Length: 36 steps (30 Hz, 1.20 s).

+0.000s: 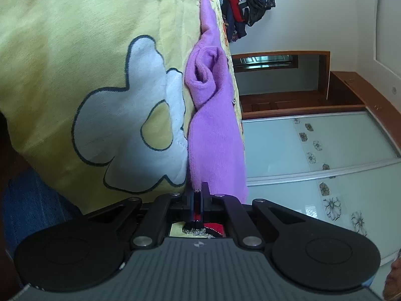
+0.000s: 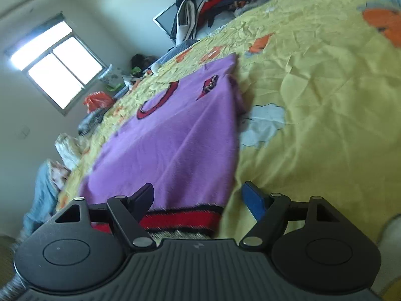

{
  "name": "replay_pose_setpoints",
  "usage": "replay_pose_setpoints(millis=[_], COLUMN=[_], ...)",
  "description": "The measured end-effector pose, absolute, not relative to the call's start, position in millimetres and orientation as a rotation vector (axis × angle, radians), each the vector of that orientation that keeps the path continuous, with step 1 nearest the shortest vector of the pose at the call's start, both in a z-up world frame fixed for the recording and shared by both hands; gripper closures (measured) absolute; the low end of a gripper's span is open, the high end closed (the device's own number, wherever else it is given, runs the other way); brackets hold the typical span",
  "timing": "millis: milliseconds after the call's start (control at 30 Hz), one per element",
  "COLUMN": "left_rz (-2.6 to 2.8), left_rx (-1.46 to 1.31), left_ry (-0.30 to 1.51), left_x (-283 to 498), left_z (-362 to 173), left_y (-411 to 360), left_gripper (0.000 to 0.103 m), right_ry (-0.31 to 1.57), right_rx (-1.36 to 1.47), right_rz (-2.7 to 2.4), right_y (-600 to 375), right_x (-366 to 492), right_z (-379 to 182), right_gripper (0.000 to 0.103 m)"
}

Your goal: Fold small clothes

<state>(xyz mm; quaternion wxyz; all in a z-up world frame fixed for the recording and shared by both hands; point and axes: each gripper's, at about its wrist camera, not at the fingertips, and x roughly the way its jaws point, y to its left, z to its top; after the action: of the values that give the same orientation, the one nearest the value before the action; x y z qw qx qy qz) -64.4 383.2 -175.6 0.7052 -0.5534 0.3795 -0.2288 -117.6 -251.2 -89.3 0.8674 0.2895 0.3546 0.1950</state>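
Note:
A small purple knitted garment (image 2: 173, 140) with a red and black striped hem (image 2: 183, 217) lies spread on a yellow bedspread (image 2: 320, 95). In the left wrist view the same purple garment (image 1: 215, 135) runs away from me along the bed, a rolled sleeve partway up. My left gripper (image 1: 198, 193) is shut on the garment's near edge. My right gripper (image 2: 200, 195) is open, its fingers spread to either side of the garment's hem corner, with the blue pad (image 2: 253, 200) over the bedspread.
The yellow bedspread (image 1: 75, 50) carries white cloud and orange prints. A heap of dark and red clothes (image 2: 208, 2) sits at the far end of the bed. Bags and clutter (image 2: 100, 100) line the window side. A sliding glass wardrobe (image 1: 325, 150) faces the bed.

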Motion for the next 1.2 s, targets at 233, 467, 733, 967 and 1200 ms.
replay_pose_setpoints(millis=[233, 467, 733, 967, 1200], left_rz=[-0.511, -0.511, -0.643, -0.505, -0.536], left_rx=[-1.243, -1.163, -1.113, -1.187, -1.205], left_ry=[0.839, 0.814, 0.628, 0.736, 0.635], left_x=[-70.1, -76.8, -95.6, -121.1, -153.1], left_z=[-185.8, -170.6, -102.8, -163.0, -151.3], left_y=[392.9, 388.7, 390.5, 403.5, 394.6], left_gripper=[0.096, 0.099, 0.099, 0.099, 0.099], right_ry=[0.836, 0.683, 0.459, 0.649, 0.518], right_rx=[0.793, 0.987, 1.171, 1.076, 1.132], right_rz=[0.475, 0.555, 0.815, 0.527, 0.597], right_y=[-251.8, -264.7, -278.6, -314.0, -320.0], right_x=[-115.9, -126.8, -136.8, -144.7, -175.4], right_z=[-117.1, -115.3, -63.3, -111.3, -89.3], right_gripper=[0.098, 0.099, 0.098, 0.098, 0.099])
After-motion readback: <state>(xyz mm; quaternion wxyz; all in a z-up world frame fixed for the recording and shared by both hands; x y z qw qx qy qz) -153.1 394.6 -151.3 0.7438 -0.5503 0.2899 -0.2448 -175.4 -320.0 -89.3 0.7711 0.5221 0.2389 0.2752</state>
